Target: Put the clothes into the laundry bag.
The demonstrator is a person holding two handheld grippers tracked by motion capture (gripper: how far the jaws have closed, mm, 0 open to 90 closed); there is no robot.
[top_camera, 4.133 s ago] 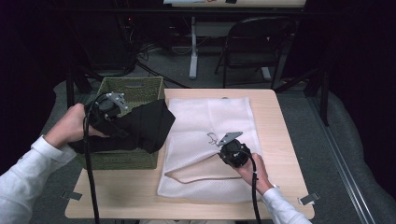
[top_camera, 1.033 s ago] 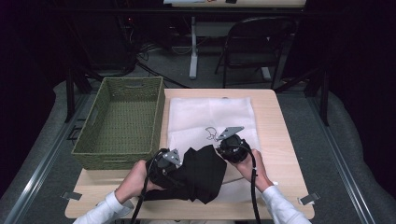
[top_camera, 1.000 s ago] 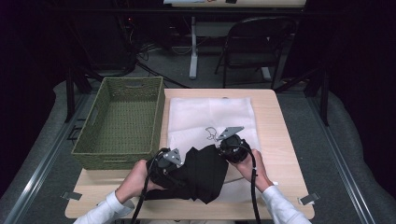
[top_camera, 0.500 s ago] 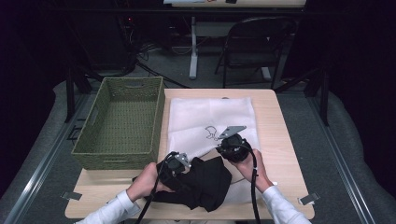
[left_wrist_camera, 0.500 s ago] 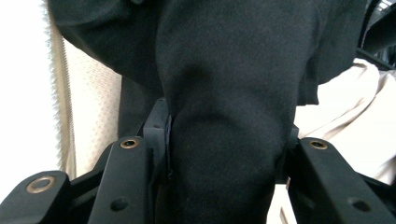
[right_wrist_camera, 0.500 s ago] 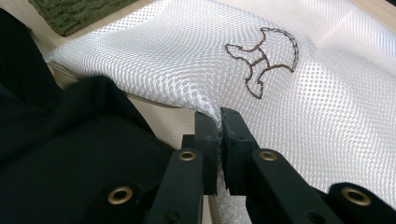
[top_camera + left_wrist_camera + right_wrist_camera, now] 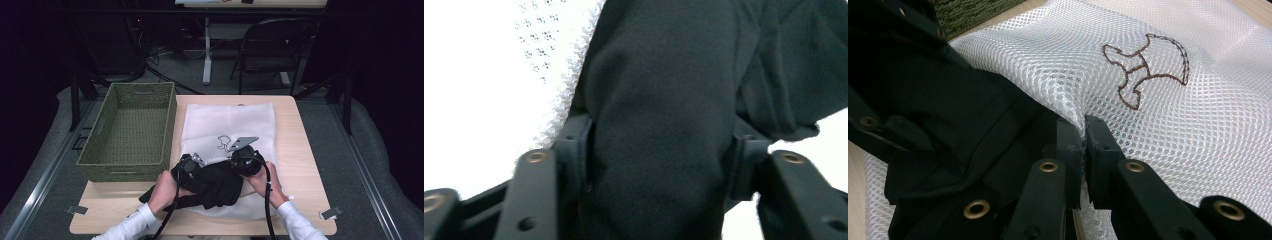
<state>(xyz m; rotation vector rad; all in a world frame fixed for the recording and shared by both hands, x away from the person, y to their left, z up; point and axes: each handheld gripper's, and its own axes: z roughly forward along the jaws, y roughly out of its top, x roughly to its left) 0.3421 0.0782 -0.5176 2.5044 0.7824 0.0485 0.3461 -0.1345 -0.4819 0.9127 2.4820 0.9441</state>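
Two tongs work close together at the near side of the table (image 7: 300, 150). The left tongs (image 7: 190, 165) squeeze a thick fold of a black cloth (image 7: 215, 186) between their jaws. The black cloth lies bunched up on the near edge of a white net bag (image 7: 227, 125). The right tongs (image 7: 245, 161) pinch the white net bag, with their jaws almost touching and a ridge of net pulled up between them. A brown stitched picture (image 7: 1145, 70) sits on the bag just past the right tongs. A green woven basket (image 7: 131, 131) stands beside the bag, on the left.
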